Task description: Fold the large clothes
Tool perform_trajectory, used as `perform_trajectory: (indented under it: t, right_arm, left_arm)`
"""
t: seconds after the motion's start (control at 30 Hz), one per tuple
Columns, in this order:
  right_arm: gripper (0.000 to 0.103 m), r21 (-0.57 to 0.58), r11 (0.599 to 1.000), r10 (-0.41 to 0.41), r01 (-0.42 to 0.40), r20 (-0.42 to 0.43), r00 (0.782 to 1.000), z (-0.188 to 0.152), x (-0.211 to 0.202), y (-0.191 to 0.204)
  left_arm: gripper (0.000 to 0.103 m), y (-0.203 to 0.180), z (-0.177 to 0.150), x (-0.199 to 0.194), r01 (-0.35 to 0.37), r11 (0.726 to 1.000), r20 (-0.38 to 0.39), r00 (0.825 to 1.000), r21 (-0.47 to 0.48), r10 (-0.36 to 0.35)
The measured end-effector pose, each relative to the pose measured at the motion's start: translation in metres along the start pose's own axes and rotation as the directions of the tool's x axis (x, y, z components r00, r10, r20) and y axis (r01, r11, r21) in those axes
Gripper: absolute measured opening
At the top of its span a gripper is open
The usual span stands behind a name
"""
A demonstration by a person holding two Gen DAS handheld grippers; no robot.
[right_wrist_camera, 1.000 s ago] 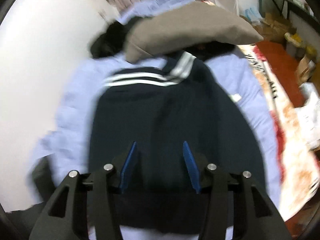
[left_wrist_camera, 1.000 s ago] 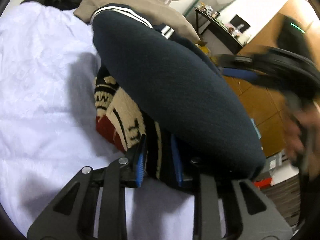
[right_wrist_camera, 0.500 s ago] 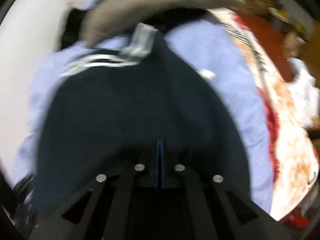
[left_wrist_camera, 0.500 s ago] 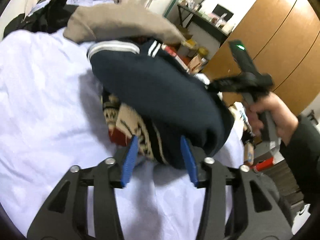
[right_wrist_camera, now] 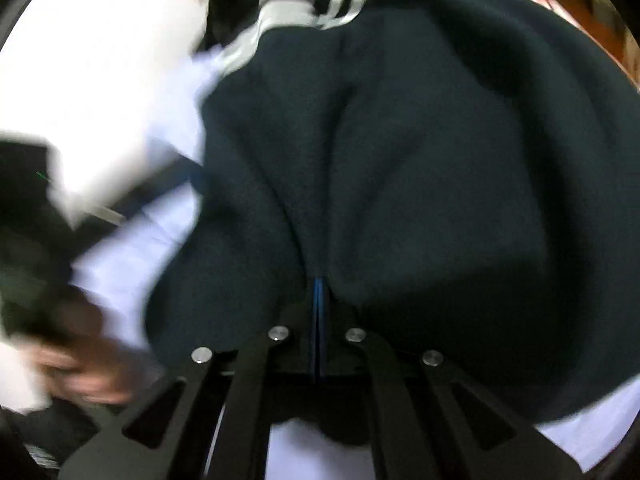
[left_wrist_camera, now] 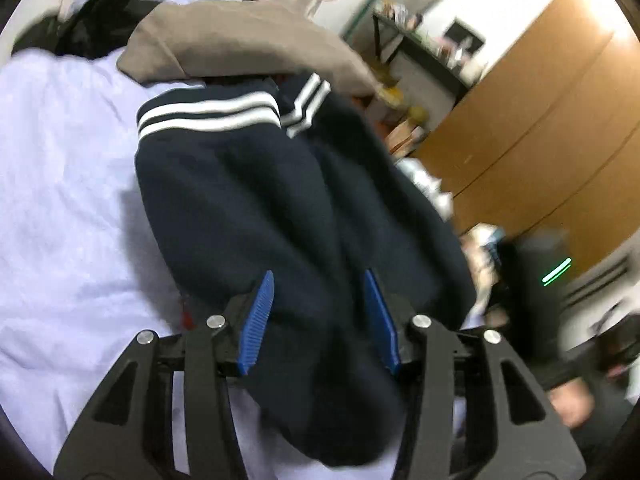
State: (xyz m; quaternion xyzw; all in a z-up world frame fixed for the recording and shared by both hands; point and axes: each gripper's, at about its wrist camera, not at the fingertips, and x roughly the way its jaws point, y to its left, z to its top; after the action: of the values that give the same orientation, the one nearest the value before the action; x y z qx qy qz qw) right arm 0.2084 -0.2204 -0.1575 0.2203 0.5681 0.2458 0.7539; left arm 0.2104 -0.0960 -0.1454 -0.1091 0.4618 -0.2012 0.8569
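Left wrist view: the left tool [left_wrist_camera: 320, 316] is standing open, blue pads apart and straddling the near end of the navy sweater [left_wrist_camera: 280, 200] without pressing on it. Its jaws have just been opening, with the cloth between them. The sweater is lying centre frame on the pale bed sheet [left_wrist_camera: 60, 200], white-striped hem [left_wrist_camera: 208, 114] toward the upper middle, tucked under a tan garment [left_wrist_camera: 240, 46]. A second, blurred tool with a green light [left_wrist_camera: 556, 272] is showing at lower right.

Right wrist view: the right tool [right_wrist_camera: 318, 308] is sitting fully closed at bottom centre, pads together, pinching a ridge of the navy sweater [right_wrist_camera: 420, 160] that is gathering into creases above it. A blurred hand [right_wrist_camera: 80, 360] is showing at lower left.

Progress, as a judgement: the fold is only partway. The sweater looks doubled into a thick bundle, but edges are not squared and it is not yet lying flat. Remaining: carrying the pinched edge over, flattening, releasing. Other garments in the heap at upper left appear unfolded.
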Motion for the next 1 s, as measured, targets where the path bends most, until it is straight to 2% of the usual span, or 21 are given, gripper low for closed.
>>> perform_trajectory:
  t: [0.03,0.07,0.13,0.17,0.2,0.27,0.37,0.5,0.57,0.67,0.7,0.73,0.8,0.83,0.87,1.0]
  right_arm:
    - [0.0,-0.004,1.0,-0.012,0.012,0.067,0.998,0.0,-0.023,-0.006]
    - [0.001,-0.018,0.999,-0.047,0.049,0.097,0.994,0.002,-0.034,-0.007]
    - [0.001,-0.036,0.987,-0.151,0.157,0.139,0.979,0.01,-0.054,-0.016]
    - [0.0,-0.035,0.966,-0.247,0.256,0.162,0.955,0.015,-0.062,-0.024]
    - [0.0,-0.024,0.957,-0.283,0.29,0.163,0.945,0.019,-0.065,-0.032]
    - [0.0,0.018,0.958,-0.286,0.286,0.103,0.953,0.019,-0.057,-0.049]
    - [0.0,0.035,0.946,-0.324,0.323,0.023,0.946,0.014,-0.023,-0.073]
    - [0.0,0.124,0.967,-0.224,0.221,0.008,0.975,0.027,-0.004,-0.102]
    - [0.0,0.144,0.969,-0.201,0.199,-0.005,0.98,0.037,0.005,-0.105]
    - [0.0,0.109,0.957,-0.266,0.27,-0.051,0.963,0.049,-0.001,-0.083]
    - [0.002,0.089,0.958,-0.271,0.272,-0.025,0.962,0.055,-0.012,-0.067]
    - [0.004,0.047,0.969,-0.245,0.243,0.041,0.969,0.061,-0.028,-0.045]
    - [0.016,-0.043,0.98,-0.185,0.193,0.144,0.972,0.081,-0.044,-0.002]
    - [0.027,-0.093,0.977,-0.175,0.192,0.162,0.971,0.097,-0.04,0.017]
    - [0.033,-0.137,0.971,-0.175,0.197,0.161,0.971,0.112,-0.032,0.031]
    - [0.033,-0.307,0.897,-0.291,0.319,0.134,0.947,0.19,0.037,0.072]
  left_arm:
    - [0.046,-0.008,-0.006,0.007,-0.061,0.997,0.016,0.998,0.053,0.061]
    - [0.046,-0.011,-0.009,0.011,-0.099,0.991,0.032,0.995,0.089,0.096]
    - [0.047,-0.015,-0.013,0.015,-0.121,0.985,0.028,0.993,0.119,0.119]
    - [0.047,-0.013,-0.016,0.016,-0.122,0.985,0.013,0.993,0.122,0.121]
    - [0.047,-0.01,-0.021,0.018,-0.129,0.984,-0.003,0.991,0.124,0.13]
    - [0.047,-0.004,-0.031,0.024,-0.135,0.981,-0.032,0.989,0.139,0.141]
    - [0.049,0.004,-0.043,0.032,-0.127,0.982,-0.081,0.987,0.138,0.138]
    - [0.05,0.018,-0.047,0.042,-0.118,0.988,-0.093,0.987,0.1,0.128]
    - [0.051,0.027,-0.045,0.047,-0.103,0.993,-0.094,0.99,0.063,0.109]
    - [0.051,0.028,-0.047,0.047,-0.104,0.993,-0.077,0.991,0.059,0.108]
    - [0.051,0.027,-0.049,0.045,-0.1,0.993,-0.067,0.992,0.061,0.104]
    - [0.051,0.027,-0.051,0.044,-0.093,0.994,-0.055,0.994,0.062,0.097]
    - [0.051,0.025,-0.054,0.041,-0.081,0.995,-0.032,0.996,0.063,0.083]
    - [0.051,0.025,-0.056,0.04,-0.075,0.995,-0.018,0.997,0.063,0.076]
    - [0.051,0.025,-0.058,0.039,-0.072,0.995,-0.007,0.997,0.063,0.072]
    - [0.051,0.021,-0.064,0.035,-0.075,0.993,0.016,0.997,0.089,0.074]
